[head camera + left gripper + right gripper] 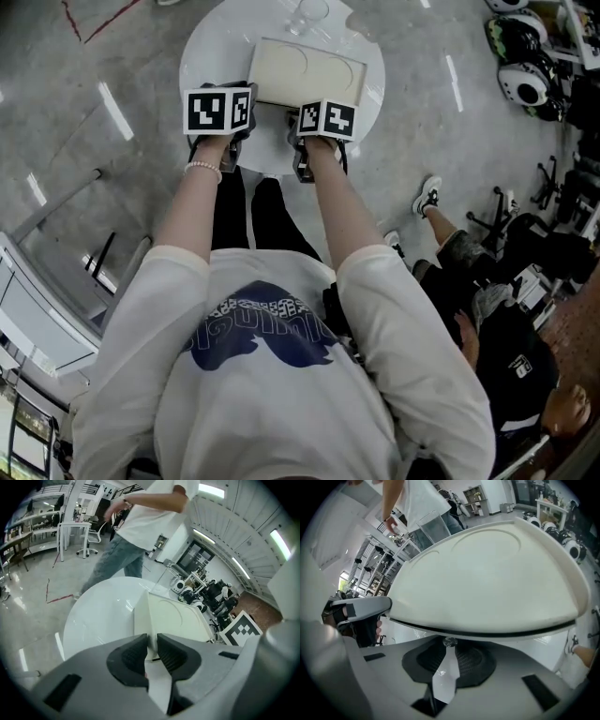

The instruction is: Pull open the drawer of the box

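Note:
A flat cream box (305, 70) lies on a round white table (216, 47). My left gripper (246, 94) sits at the box's near left corner. In the left gripper view the box (173, 616) has its corner edge clamped between the dark pads of that gripper (152, 641). My right gripper (319, 111) is at the box's near front face. In the right gripper view a small metal knob (449, 642) sits under the box's top (487, 578), with the right gripper (449, 651) shut on it. The drawer front shows only as a dark seam.
A clear glass (309, 14) stands on the table beyond the box. A person (140, 522) stands behind the table. Another person's leg and shoe (427, 197) reach in from the right. Helmets and gear (525, 66) lie on the floor at the upper right.

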Tool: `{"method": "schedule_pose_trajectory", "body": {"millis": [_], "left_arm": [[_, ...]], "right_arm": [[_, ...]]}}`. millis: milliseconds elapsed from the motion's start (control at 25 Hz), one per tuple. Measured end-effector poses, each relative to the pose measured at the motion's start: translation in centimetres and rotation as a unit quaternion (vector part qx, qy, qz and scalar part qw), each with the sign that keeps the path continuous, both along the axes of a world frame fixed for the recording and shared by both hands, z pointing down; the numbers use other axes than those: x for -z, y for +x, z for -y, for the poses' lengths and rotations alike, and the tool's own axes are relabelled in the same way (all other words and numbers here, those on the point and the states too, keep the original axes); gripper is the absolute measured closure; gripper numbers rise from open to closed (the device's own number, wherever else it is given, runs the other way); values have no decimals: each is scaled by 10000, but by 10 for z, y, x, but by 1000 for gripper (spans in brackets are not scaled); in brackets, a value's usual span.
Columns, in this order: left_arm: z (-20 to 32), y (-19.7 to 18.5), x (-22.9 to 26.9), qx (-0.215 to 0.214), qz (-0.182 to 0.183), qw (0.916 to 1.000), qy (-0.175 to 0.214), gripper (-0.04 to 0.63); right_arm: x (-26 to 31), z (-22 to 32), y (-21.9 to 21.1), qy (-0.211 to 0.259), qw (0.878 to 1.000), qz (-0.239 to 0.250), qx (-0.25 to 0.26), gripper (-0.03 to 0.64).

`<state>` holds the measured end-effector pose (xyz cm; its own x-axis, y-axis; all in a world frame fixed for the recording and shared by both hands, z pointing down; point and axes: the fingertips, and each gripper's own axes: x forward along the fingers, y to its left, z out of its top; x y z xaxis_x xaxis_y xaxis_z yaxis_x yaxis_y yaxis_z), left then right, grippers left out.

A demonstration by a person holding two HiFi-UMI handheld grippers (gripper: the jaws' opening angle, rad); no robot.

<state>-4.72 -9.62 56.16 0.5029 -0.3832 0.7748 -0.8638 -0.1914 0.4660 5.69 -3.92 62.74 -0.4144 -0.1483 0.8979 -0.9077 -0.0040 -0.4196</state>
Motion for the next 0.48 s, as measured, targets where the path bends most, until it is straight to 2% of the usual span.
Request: {"method": "schedule_pose_trajectory", "body": {"millis": [480], "left_arm": [[-1,-1,0,58,-9,10000,-7,522]], "right_arm": [[1,-25,-3,5,10000,83,-15,563]]}}
